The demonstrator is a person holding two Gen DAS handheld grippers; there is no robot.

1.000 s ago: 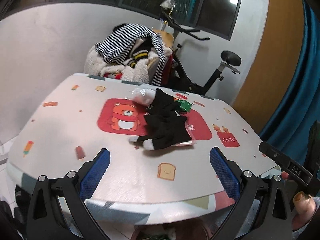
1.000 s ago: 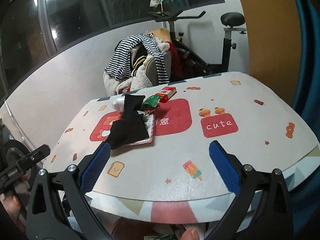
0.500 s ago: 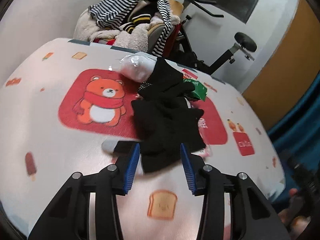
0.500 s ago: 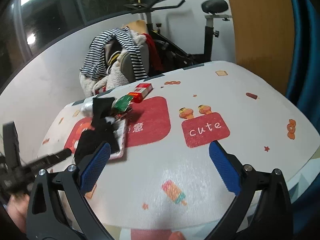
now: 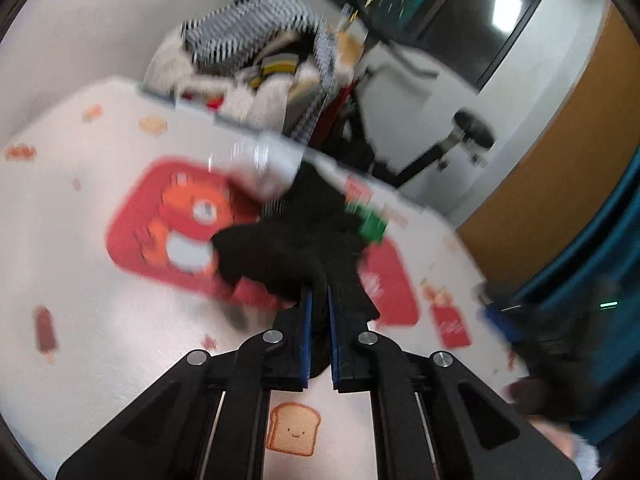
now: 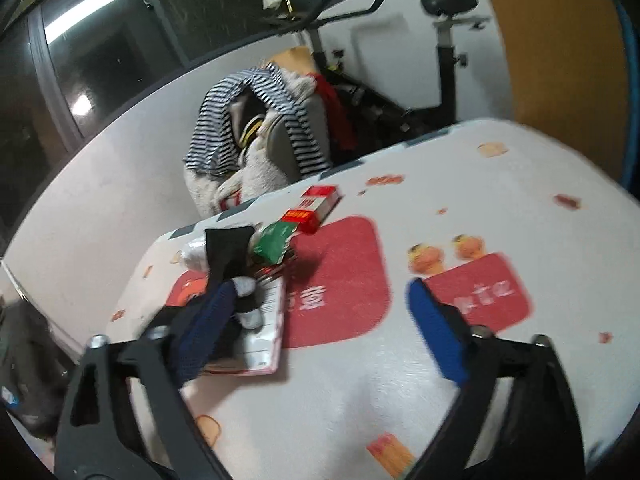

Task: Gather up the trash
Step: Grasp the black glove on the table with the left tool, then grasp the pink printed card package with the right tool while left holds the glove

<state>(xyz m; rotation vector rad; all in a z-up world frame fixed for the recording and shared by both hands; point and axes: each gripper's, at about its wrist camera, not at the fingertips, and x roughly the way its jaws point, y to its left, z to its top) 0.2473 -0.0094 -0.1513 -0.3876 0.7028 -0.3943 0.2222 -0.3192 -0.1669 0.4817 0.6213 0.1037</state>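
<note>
My left gripper (image 5: pixel 318 300) is shut on a black sock (image 5: pixel 292 248) and holds its near edge just over the table. The sock lies over a heap with a clear plastic bag (image 5: pixel 268 168) and a green wrapper (image 5: pixel 372 228). In the right wrist view the heap shows a black sock (image 6: pixel 228 252), a green wrapper (image 6: pixel 274 242), a red box (image 6: pixel 316 208) and a white-and-red booklet (image 6: pixel 268 328). My right gripper (image 6: pixel 320 320) is open and empty above the table, to the right of the heap.
The white patterned table (image 6: pixel 460 200) has red printed patches. Behind it stands a chair piled with striped clothes (image 6: pixel 260 136) and an exercise bike (image 6: pixel 440 60). A blue curtain (image 5: pixel 600 260) hangs at the right. The right gripper shows blurred in the left wrist view (image 5: pixel 520 328).
My left gripper moved forward to the heap and closed from wide open onto the black sock. My right gripper moved in closer over the table and stayed open.
</note>
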